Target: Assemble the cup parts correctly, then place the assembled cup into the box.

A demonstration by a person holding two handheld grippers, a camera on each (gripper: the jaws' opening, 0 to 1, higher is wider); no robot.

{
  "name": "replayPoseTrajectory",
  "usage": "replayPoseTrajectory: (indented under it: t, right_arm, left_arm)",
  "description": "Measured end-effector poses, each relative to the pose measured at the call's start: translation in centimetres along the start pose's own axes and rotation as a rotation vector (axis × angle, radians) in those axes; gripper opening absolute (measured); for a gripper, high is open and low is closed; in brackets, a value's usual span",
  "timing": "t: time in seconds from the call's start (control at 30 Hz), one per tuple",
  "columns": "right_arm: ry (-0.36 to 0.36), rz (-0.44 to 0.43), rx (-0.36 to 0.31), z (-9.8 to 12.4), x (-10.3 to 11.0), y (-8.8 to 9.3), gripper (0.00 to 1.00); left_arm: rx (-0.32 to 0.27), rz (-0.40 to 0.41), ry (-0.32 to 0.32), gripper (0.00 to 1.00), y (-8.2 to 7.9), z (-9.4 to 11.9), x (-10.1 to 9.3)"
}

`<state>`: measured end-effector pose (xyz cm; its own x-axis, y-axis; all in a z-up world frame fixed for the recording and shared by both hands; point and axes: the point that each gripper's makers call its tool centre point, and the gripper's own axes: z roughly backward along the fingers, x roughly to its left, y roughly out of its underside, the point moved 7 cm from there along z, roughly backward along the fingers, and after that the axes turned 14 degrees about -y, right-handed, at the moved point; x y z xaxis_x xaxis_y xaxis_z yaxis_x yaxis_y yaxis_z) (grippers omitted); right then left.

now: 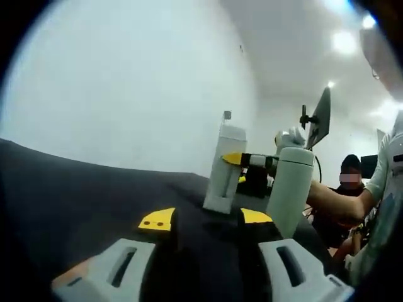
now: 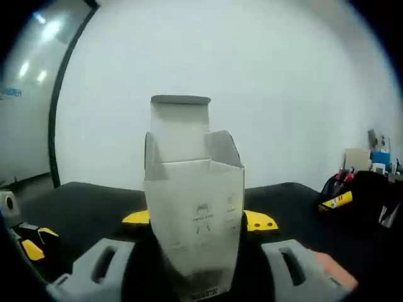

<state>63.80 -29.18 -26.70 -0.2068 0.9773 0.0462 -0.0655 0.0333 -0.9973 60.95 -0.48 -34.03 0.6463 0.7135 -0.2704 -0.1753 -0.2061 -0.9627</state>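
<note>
Left tool open, empty, low over black tabletop. Ahead: white box upright w/ flaps up, white cup just right of it. Right tool jaws spread either side of box; contact unclear.

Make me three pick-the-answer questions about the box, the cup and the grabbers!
1. Where is the white cup?
A. On the black table, beside the white box
B. Inside the box
C. On the floor

2. What colour are the left gripper tips?
A. Red
B. Yellow
C. Green

3. How is the box top?
A. Taped shut
B. Crushed flat
C. Flaps open

Answers:
1. A, the cup stands next to the box.
2. B, both tips are yellow.
3. C, the flaps stand up in the right gripper view.
</note>
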Motion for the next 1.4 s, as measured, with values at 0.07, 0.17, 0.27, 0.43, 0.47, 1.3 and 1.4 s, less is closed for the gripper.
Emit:
replayPoseTrajectory:
  t: [0.07, 0.17, 0.27, 0.43, 0.47, 1.3, 1.4]
  right_arm:
    - [0.004, -0.018, -0.014, 0.3, -0.1, 0.5, 0.51]
    - [-0.008, -0.012, -0.041, 0.6, 0.0, 0.7, 0.51]
    - [-0.039, -0.027, -0.046, 0.7, 0.0, 0.7, 0.52]
    - [-0.118, -0.013, -0.025, 0.7, 0.5, 0.8, 0.63]
    - [-0.136, -0.006, -0.021, 0.9, 0.5, 0.8, 0.63]
    - [-1.250, 0.059, 0.135, -1.2, -8.7, -1.5, 0.73]
    - [-1.342, 0.076, 0.125, -2.0, -8.0, -1.4, 0.73]
  left_arm:
    - [0.000, 0.000, 0.001, 0.34, 0.0, 0.0, 0.2]
    - [-0.001, -0.001, 0.003, 0.34, 0.0, -0.1, 0.1]
    - [0.000, -0.002, 0.003, 0.34, 0.0, -0.1, 0.1]
    - [0.002, -0.004, 0.003, 0.34, 0.0, -0.1, -0.1]
    - [0.001, -0.004, 0.002, 0.34, 0.0, -0.1, -0.1]
    - [0.005, 0.011, -0.025, 0.34, 0.0, -0.3, 0.7]
    - [-0.006, 0.022, -0.020, 0.33, -0.1, -0.2, 0.3]
